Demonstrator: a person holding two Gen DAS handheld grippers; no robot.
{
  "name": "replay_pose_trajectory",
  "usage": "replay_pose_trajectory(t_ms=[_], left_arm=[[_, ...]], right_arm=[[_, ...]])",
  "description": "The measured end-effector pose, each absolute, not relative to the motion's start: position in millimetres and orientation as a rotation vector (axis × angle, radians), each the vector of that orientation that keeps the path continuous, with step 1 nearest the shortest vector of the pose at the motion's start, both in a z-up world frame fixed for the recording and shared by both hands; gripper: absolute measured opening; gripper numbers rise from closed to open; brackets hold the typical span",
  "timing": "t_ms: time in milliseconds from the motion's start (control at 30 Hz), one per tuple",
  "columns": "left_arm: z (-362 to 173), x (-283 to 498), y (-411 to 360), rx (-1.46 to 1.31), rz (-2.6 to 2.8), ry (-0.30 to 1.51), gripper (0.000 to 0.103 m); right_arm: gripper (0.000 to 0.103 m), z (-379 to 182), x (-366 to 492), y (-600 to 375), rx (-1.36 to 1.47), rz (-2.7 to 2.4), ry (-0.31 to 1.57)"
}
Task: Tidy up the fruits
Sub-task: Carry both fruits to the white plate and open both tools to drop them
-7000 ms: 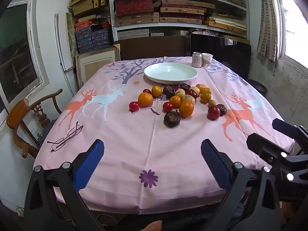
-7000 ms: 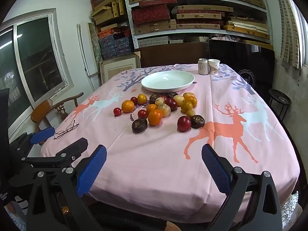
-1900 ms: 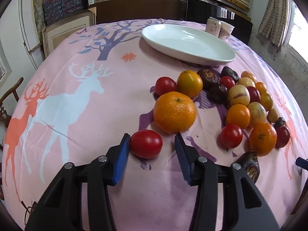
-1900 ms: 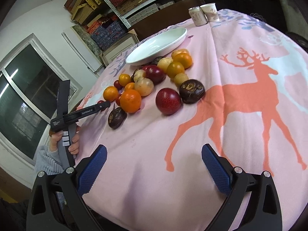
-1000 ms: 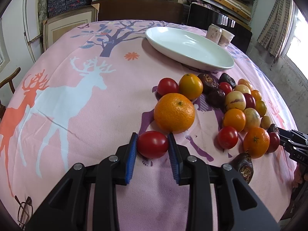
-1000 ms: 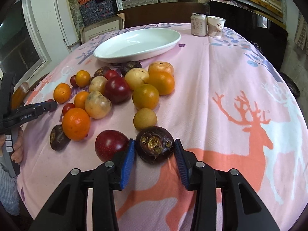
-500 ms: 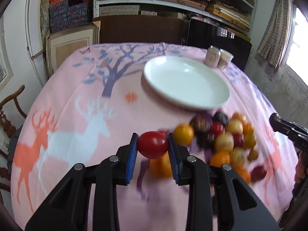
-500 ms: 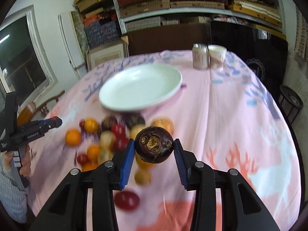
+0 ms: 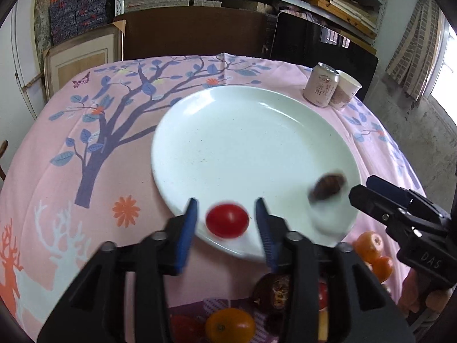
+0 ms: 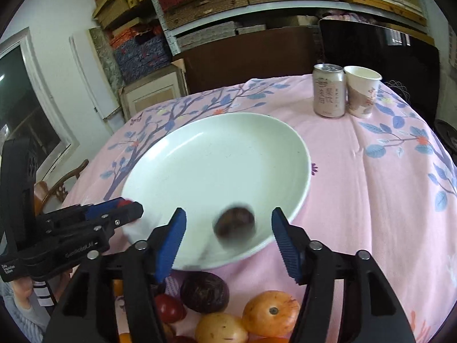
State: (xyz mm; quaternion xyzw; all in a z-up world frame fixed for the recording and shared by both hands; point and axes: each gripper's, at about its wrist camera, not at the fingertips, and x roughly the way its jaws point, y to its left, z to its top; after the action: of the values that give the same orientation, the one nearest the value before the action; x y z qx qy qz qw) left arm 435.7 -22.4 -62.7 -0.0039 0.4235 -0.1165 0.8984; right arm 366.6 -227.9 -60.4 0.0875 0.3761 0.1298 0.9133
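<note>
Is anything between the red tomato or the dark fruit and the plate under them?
Nothing visible. The red tomato and dark fruit sit blurred over the white plate's bare near rim, clear of the opening left gripper and right gripper.

Left gripper (image 9: 227, 223): black plastic frame, blue ribbed pads, silver screw heads at pivots. Right gripper (image 10: 228, 233): same build, black with blue pads. White lettering printed on black gripper bodies. Grey knit sleeve (image 10: 17, 325) at wrist.
</note>
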Motion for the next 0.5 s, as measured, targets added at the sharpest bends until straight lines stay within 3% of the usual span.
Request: replay_pose_trajectory(t_ms=[67,400,500], left_arm=[[-60.9,433.1,-21.8,-0.003,-0.23,0.864,0.054],[-49.3,387.1,0.1,0.002,-0.197,0.816,0.057],[-49.2,355.2,18.2,-0.002,-0.154,0.786,0.069]], right_arm=[[0.063,-60.0,362.7,-230.5,0.177,0.278,0.77],[0.074,-54.9,321.6,-246.9,0.173,0.21,0.702],[0.081,-53.6,298.7,-260.0,0.191,0.185,0.67]])
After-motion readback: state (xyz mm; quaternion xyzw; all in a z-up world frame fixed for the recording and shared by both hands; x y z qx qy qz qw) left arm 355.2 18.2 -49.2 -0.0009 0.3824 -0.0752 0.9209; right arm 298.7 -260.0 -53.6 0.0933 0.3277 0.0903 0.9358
